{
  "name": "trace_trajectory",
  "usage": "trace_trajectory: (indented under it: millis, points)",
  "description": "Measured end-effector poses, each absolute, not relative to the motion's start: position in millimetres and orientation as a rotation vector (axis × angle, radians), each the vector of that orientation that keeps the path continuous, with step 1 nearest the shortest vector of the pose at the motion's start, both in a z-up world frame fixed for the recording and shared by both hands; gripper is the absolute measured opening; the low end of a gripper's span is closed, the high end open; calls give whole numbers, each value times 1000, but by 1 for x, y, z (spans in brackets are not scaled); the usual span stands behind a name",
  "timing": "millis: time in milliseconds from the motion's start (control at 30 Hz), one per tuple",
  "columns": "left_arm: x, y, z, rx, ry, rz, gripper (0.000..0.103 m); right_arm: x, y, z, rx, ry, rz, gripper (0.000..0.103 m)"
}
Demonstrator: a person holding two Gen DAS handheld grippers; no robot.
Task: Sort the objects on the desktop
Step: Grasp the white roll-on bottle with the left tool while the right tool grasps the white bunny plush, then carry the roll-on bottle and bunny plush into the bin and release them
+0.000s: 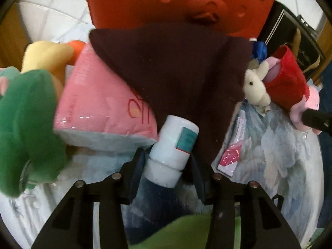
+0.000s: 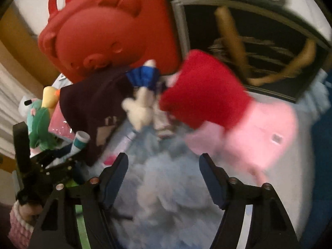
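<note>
1. In the left wrist view the left gripper (image 1: pixel 166 155) sits at the bottom centre, its two fingers set on either side of a white bottle (image 1: pixel 173 145) with a teal label.
2. The fingers sit against the bottle's cap end; it looks grasped, though the contact on the right side is partly hidden by a dark cloth (image 1: pixel 176 72).
3. The bottle lies tilted, its cap end toward the camera, its far end touching the dark cloth and just beside a pink packet (image 1: pixel 93 103).
4. A green plush toy (image 1: pixel 31 124) fills the left edge; a yellow plush (image 1: pixel 45 56) lies above it.
5. A red bear-faced case (image 1: pixel 176 0) stands at the top of the frame.
6. A white plush (image 1: pixel 255 85) lies at the right, touching a pink plush in red (image 1: pixel 286 78).
7. In the right wrist view the right gripper (image 2: pixel 164 166) hangs released over a pale blue cloth (image 2: pixel 166 186), nothing between its fingers.
8. The pink plush in red lies just above and right of the right finger; the view is blurred.
</note>
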State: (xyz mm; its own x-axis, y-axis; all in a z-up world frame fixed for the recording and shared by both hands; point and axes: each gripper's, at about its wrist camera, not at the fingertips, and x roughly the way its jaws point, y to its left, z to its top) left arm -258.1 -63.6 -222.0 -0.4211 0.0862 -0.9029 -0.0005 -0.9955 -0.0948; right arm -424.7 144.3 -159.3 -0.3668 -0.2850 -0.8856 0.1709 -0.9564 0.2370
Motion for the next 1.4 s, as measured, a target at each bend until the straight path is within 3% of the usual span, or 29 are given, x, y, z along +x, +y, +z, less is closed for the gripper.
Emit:
trace_trajectory:
  millis: [333, 367, 400, 433, 800, 1400]
  points:
    - [-270, -50, -219, -1615, -170, 2636, 34, -479, 105, -197, 1563, -131, -2378, 67]
    - [-270, -49, -218, -1621, -174, 2637, 34, -482, 102, -199, 1563, -109, -2387, 63]
    - [-270, -48, -218, -1626, -169, 2638, 34, -484, 98, -198, 1548, -67, -2412, 46]
    - [-267, -45, -217, -1626, -156, 2641, 34, -484, 94, -198, 1545, -13, -2413, 39]
    - [-196, -11, -156, -1512, -94, 2698, 34, -400, 105, -148, 1504, 19, -2372, 37]
    - [-93, 55, 15, -912, 42, 2733, 34, -195, 171, 41, 1123, 6, -2751, 37]
